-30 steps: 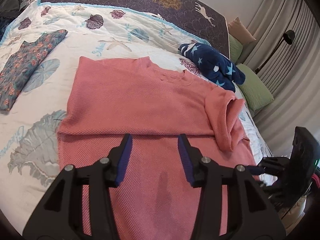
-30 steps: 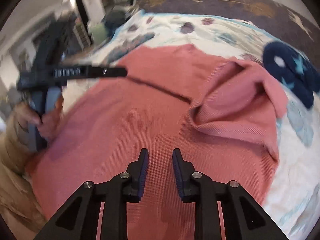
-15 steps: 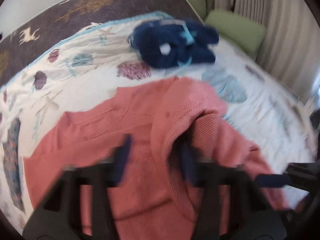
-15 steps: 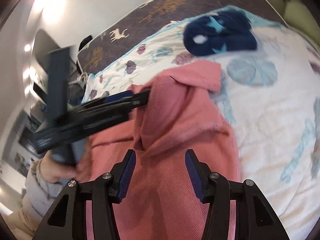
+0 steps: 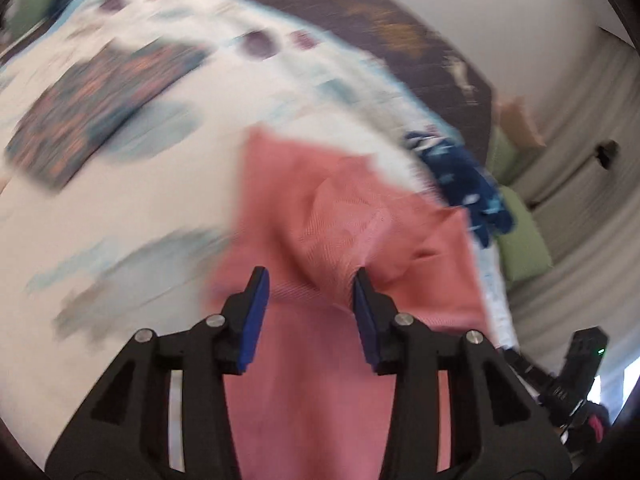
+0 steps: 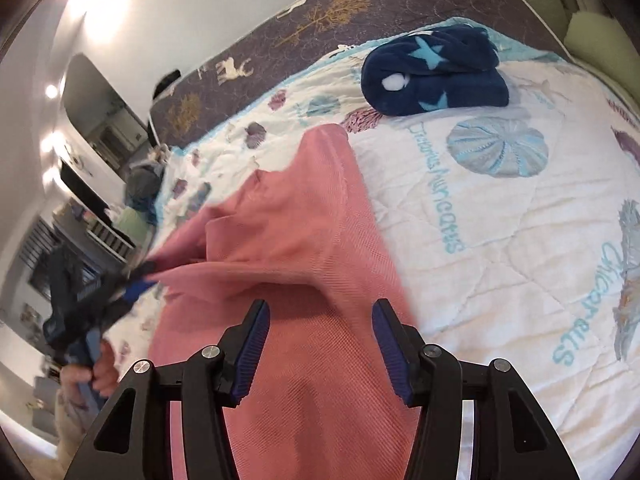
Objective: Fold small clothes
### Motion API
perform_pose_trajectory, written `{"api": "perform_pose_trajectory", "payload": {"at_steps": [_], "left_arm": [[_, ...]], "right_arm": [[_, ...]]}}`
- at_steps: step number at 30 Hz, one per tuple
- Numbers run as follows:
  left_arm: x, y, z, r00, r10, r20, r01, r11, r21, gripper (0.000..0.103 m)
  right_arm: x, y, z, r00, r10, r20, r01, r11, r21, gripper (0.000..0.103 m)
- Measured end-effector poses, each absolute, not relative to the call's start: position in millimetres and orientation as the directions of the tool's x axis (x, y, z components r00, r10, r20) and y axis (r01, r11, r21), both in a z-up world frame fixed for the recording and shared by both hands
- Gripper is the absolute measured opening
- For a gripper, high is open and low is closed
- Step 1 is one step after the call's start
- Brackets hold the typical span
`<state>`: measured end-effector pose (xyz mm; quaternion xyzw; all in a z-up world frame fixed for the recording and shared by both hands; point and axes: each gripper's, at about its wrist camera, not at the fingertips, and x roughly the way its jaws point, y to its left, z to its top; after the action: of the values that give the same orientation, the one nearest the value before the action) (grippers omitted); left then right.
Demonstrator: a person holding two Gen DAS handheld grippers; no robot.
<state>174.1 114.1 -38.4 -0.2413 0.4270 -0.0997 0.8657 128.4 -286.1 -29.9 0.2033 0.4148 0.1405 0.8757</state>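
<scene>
A pink knit top (image 5: pixel 360 248) lies rumpled on the white seashell quilt (image 5: pixel 120 208), part of it lifted in a loose fold. My left gripper (image 5: pixel 308 284) is open with pink cloth between and just past its blue pads; that view is blurred. My right gripper (image 6: pixel 318 316) is open over the same pink top (image 6: pixel 304 240), which drapes under it. In the right wrist view the left gripper (image 6: pixel 136 280) shows at the left, its tip at an edge of the top.
A folded floral garment (image 5: pixel 104 104) lies on the quilt at the left. A navy star-print fleece bundle (image 6: pixel 436 72) lies near the dark deer-print headboard cover (image 6: pixel 320 16). Green pillows (image 5: pixel 520 240) and curtains are at the right.
The top was flat with one fold a second ago; now it is bunched and partly lifted. Both grippers have swung to new angles, and the right gripper has opened wider.
</scene>
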Motion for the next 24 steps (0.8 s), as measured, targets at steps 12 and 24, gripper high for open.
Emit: {"api": "perform_pose_trajectory", "payload": {"at_steps": [12,24], "left_arm": [[205,81,-25,0.632,-0.309,-0.711,0.062,0.934,-0.352,0.058],[224,41,-17,0.635,-0.273,-0.722,0.133,0.96,-0.246,0.007]], "right_arm": [[134,-239,-30,0.635,0.183,-0.75,-0.126,0.983,0.132,0.057],[167,-225,-38,0.689,-0.055,-0.723,-0.045,0.992,-0.118,0.025]]}}
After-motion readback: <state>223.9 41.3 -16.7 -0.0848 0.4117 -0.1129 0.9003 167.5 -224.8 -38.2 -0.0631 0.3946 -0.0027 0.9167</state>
